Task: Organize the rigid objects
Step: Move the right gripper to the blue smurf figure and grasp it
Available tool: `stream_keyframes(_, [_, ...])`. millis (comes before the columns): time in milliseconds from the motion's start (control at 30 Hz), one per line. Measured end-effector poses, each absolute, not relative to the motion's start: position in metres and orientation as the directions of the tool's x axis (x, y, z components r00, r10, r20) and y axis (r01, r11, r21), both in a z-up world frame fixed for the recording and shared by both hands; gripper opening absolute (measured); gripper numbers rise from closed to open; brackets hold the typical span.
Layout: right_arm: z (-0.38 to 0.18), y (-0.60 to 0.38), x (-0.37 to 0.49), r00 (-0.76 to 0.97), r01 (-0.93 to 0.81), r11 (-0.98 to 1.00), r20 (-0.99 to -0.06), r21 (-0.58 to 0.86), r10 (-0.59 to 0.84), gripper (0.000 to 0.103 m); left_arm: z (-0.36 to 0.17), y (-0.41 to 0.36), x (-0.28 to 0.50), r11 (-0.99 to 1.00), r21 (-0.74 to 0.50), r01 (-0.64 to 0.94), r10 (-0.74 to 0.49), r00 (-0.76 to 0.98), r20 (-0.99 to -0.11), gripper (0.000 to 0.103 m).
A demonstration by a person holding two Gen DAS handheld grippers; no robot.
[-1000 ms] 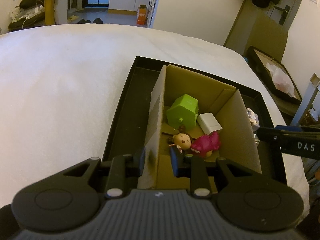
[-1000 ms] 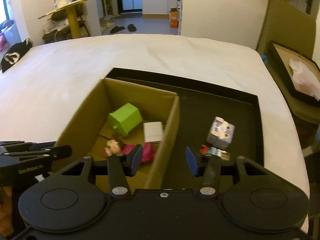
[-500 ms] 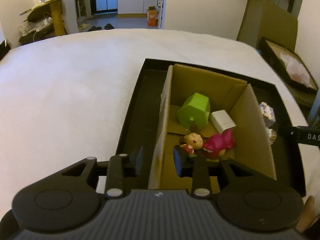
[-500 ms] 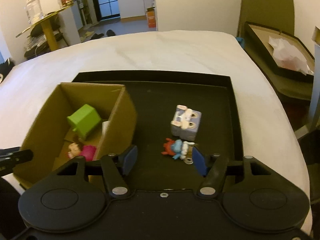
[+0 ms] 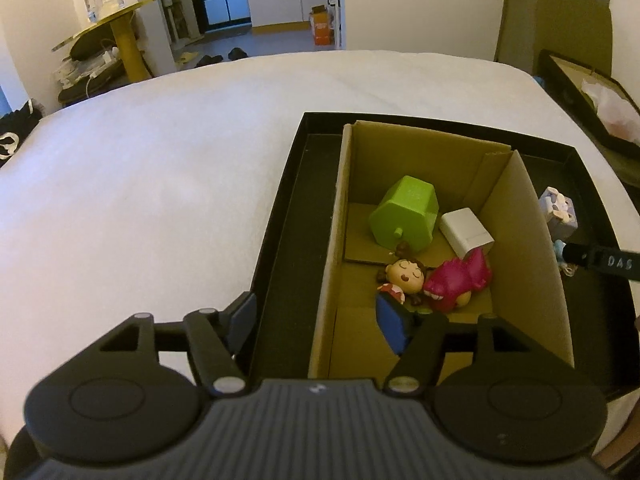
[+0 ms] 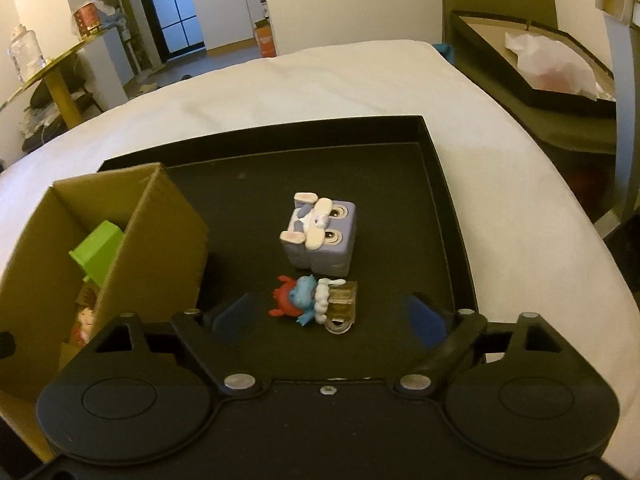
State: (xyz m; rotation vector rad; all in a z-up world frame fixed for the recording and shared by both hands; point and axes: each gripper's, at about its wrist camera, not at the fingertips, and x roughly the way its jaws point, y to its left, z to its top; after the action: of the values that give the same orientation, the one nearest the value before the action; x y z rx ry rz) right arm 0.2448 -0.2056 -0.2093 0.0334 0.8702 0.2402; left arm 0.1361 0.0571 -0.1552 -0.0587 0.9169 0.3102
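A cardboard box (image 5: 520,240) stands in a black tray (image 5: 280,240). In the box lie a green hexagonal block (image 5: 404,212), a white block (image 5: 466,230), a doll figure (image 5: 404,276) and a pink dinosaur (image 5: 460,278). My left gripper (image 5: 320,326) straddles the box's left wall; its jaws are opening and the pads stand off the cardboard. On the tray floor (image 6: 400,184) right of the box (image 6: 160,240) rest a purple cube bunny (image 6: 320,236) and a small blue and red figure (image 6: 308,300). My right gripper (image 6: 328,320) hovers over that figure, jaws opening, pads clear of it.
The tray sits on a wide white cloth surface (image 5: 160,180). A second black tray with crumpled paper (image 6: 540,60) stands off the right edge. A yellow side table (image 5: 120,28) and the room floor lie beyond the far edge.
Both grippers have opened wide. The left pads came off the box's left wall. The right gripper swung right, away from the box's right wall, and sank over the blue and red figure.
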Motion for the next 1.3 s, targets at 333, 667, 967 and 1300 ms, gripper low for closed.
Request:
stream_keyframes(333, [-0.234, -0.202, 0.249, 0.617, -0.177, 0.977, -0.761, 0.115, 0.201, 0.086, -0.154, 0.049, 0.139, 0.949, 0.134, -0.284, 0.276, 0.554, -0.785, 0.065])
stream_keyframes(667, [-0.240, -0.182, 0.250, 0.630, -0.172, 0.980, -0.754, 0.097, 0.185, 0.086, -0.155, 0.052, 0.138, 0.951, 0.114, -0.287, 0.264, 0.563, -0.783, 0.065])
stream_keyframes(967, [-0.243, -0.164, 0.242, 0.660, -0.240, 0.971, -0.736, -0.014, 0.153, 0.059, -0.155, 0.055, 0.136, 0.950, 0.103, -0.294, 0.262, 0.575, -0.775, 0.065])
stream_keyframes(1300, [-0.220, -0.174, 0.231, 0.659, -0.216, 0.976, -0.732, 0.034, 0.171, 0.059, -0.151, 0.058, 0.131, 0.953, 0.074, -0.294, 0.243, 0.597, -0.765, 0.065])
